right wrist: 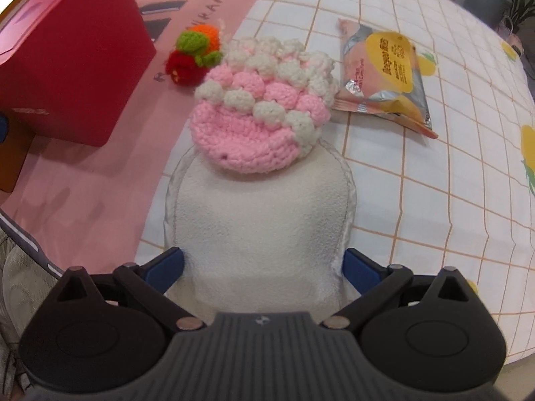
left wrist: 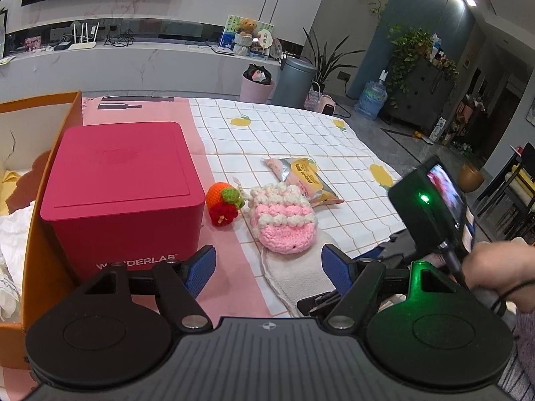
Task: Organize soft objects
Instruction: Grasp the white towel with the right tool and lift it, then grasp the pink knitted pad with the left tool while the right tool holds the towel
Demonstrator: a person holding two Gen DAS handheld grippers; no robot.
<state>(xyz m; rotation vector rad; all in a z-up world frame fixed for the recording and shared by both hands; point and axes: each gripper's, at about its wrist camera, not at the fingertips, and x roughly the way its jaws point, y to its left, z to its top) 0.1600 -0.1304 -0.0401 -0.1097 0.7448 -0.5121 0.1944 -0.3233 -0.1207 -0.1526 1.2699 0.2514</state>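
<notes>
The surface [right wrist: 434, 200] holds a big red box [left wrist: 123, 193]. Beside it, a white fluffy cloth [right wrist: 260, 234] lies flat with a pink knit pouch [right wrist: 264, 113] on its far end. The right claw [right wrist: 262, 269] is spread wide around the cloth's near end. The left claw [left wrist: 267, 267] is spread too, holding nothing. If the cloth is lifted now, the pouch could slide off.

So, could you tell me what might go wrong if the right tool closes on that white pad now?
The pink crochet pouch lies on the white fleece pad's far end, so lifting the pad could tip it off. The open right tool straddles the pad's full width and may bunch it or catch the tablecloth.
</notes>
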